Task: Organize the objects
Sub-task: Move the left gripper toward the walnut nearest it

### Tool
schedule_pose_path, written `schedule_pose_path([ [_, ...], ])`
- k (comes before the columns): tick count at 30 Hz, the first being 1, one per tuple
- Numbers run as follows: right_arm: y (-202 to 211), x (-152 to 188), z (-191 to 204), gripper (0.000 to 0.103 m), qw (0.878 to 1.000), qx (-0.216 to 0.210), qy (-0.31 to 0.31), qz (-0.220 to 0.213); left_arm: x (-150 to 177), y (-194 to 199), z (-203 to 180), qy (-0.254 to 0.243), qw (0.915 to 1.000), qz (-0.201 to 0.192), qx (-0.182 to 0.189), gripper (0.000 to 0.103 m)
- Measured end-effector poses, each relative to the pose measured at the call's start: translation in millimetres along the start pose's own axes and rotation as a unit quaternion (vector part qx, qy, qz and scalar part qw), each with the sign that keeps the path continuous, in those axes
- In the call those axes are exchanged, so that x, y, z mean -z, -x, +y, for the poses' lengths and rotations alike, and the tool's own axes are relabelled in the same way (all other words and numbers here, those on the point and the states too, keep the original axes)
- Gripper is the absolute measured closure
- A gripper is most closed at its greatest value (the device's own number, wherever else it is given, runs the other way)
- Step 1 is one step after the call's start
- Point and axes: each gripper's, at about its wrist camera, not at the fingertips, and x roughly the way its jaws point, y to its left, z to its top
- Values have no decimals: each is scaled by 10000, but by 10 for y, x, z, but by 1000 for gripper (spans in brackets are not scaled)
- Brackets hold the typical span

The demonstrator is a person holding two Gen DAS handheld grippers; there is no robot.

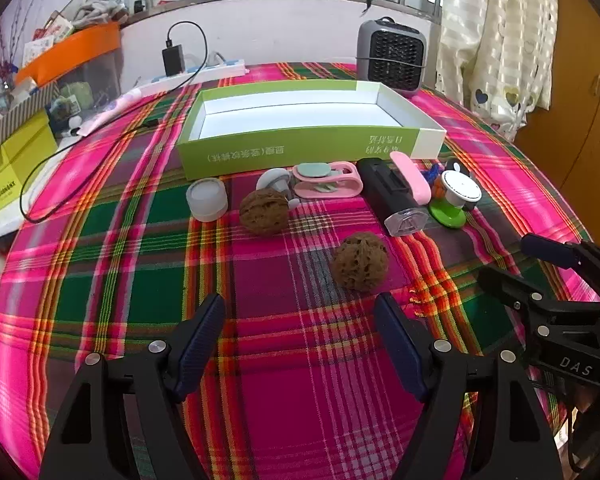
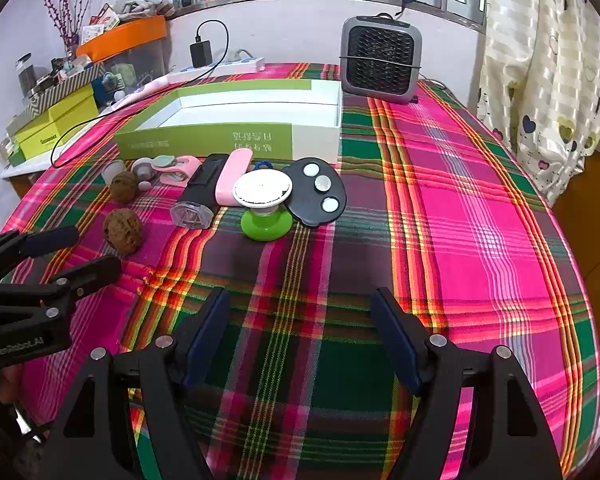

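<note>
An open green and white box point(image 1: 300, 148) point(image 2: 204, 140) sits at the middle of the plaid table. In front of it lie a translucent white cup point(image 1: 207, 199), two walnuts point(image 1: 264, 212) point(image 1: 360, 262), a pink clip point(image 1: 328, 186), a black device with a clear tip point(image 1: 392, 196), a pink case point(image 1: 412, 176) and a green and white round gadget point(image 1: 456, 200) point(image 2: 263, 204). A black pad with white discs point(image 2: 318, 192) lies beside it. My left gripper point(image 1: 300, 320) is open and empty, just short of the nearer walnut. My right gripper point(image 2: 300, 312) is open and empty, further right.
A grey fan heater point(image 1: 392, 56) point(image 2: 380, 60) stands behind the box. A power strip with a black charger point(image 1: 174, 60) and its cable lie at the back left. Yellow and orange boxes point(image 1: 16, 168) crowd the left shelf. A curtain point(image 2: 540, 60) hangs on the right.
</note>
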Motion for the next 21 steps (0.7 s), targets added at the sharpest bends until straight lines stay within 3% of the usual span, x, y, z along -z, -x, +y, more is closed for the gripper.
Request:
schedule_pose_path([
  [21,-31,-55,-55,30,10000,-39,53,32,-149,-102,-59,-31,10000,43,65,27],
])
